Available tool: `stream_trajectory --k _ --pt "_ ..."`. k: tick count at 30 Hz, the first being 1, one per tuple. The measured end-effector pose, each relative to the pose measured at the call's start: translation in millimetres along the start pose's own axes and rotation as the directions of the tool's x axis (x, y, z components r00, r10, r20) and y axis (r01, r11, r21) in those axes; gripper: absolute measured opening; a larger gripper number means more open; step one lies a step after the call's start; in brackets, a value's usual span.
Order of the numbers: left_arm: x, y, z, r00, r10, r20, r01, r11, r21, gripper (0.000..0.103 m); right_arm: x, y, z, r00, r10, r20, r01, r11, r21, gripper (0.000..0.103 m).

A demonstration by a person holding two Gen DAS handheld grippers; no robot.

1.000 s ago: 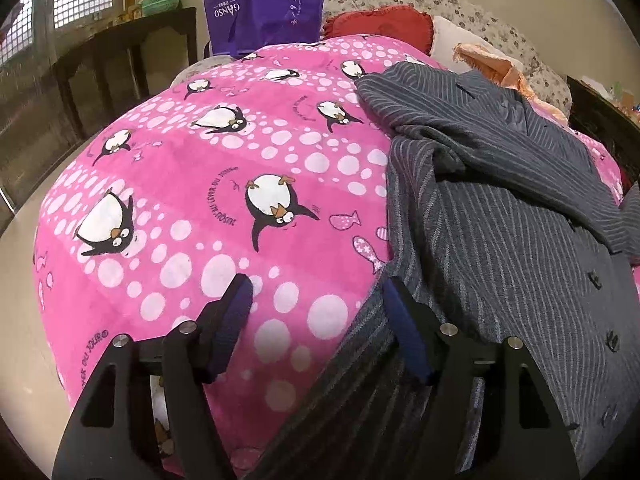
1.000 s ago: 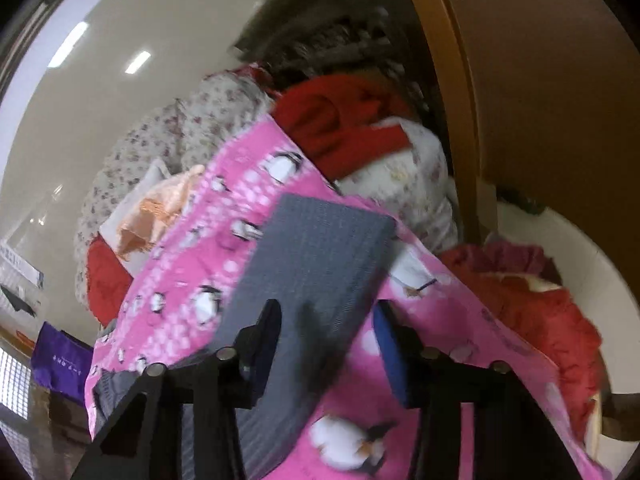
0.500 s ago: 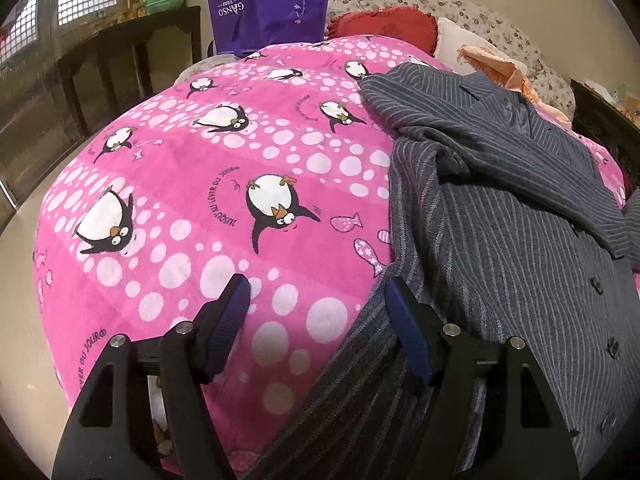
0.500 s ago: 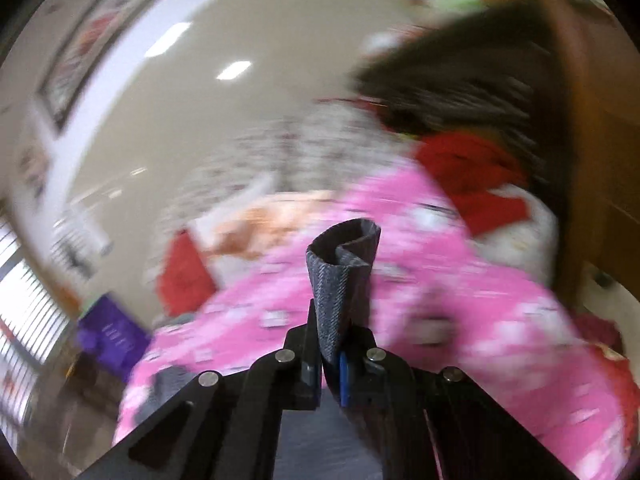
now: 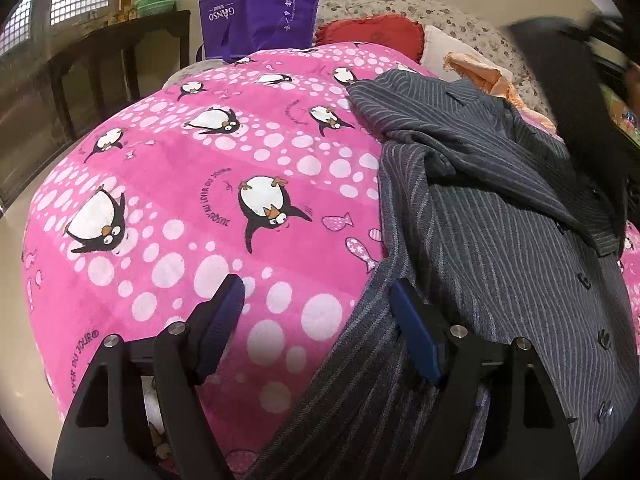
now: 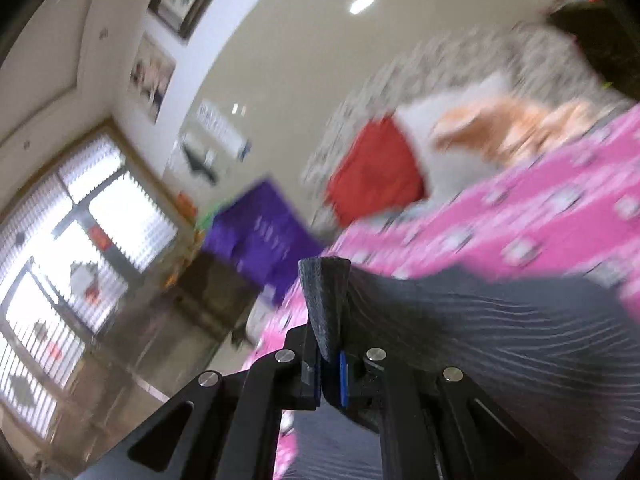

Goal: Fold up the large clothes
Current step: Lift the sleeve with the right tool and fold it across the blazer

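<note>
A grey pinstriped jacket lies spread on a pink penguin blanket that covers the bed. My left gripper hovers low over the jacket's near left edge. Its jaws are opening and its pads press on nothing; the hem runs under the right finger. My right gripper is shut on a fold of the jacket's fabric, which sticks up between the pads, and the rest of the jacket trails away below. In the left wrist view a dark blurred strip crosses the upper right.
A purple bag stands at the bed's far end, beside a red cushion, an orange cloth and a flowered pillow. A dark wooden table is at the left under barred windows. The right wrist view is motion-blurred.
My right gripper closed on a fold of the jacket and swung it up and across the bed toward the window side. A dark blurred strip entered the left view. The left jaws widened slightly.
</note>
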State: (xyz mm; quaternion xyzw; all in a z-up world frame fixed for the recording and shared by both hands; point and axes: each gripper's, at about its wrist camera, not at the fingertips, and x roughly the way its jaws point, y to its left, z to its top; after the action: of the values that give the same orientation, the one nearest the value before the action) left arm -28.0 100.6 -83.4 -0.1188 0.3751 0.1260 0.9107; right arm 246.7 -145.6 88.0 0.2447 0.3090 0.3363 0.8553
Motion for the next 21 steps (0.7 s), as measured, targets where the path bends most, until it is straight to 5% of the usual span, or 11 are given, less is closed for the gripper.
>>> stream_trajectory --k 4,10,14,19,21 --pt "-1 -1 -1 1.0 -0.003 0.003 0.003 1.0 0.005 0.078 91 39 -66 0.984 0.0 -0.178 -0.011 0.998 -0.06 0.005" --pt "-1 -1 -1 1.0 -0.005 0.004 0.005 1.0 0.005 0.078 148 43 -143 0.908 -0.095 -0.409 0.031 0.987 -0.159 0.014" --pt "-1 0 -1 1.0 -0.007 0.002 0.007 1.0 0.004 0.078 110 26 -142 0.907 -0.114 -0.404 0.039 0.981 -0.19 0.065" --pt "-3 -1 -2 1.0 -0.003 -0.003 0.003 1.0 0.008 0.078 30 -7 -120 0.935 -0.153 -0.319 0.074 0.967 -0.245 0.067" --pt "-4 -2 -2 1.0 0.002 -0.005 -0.002 1.0 0.013 0.078 -7 -29 -110 0.942 -0.248 -0.228 0.169 0.933 -0.319 0.065"
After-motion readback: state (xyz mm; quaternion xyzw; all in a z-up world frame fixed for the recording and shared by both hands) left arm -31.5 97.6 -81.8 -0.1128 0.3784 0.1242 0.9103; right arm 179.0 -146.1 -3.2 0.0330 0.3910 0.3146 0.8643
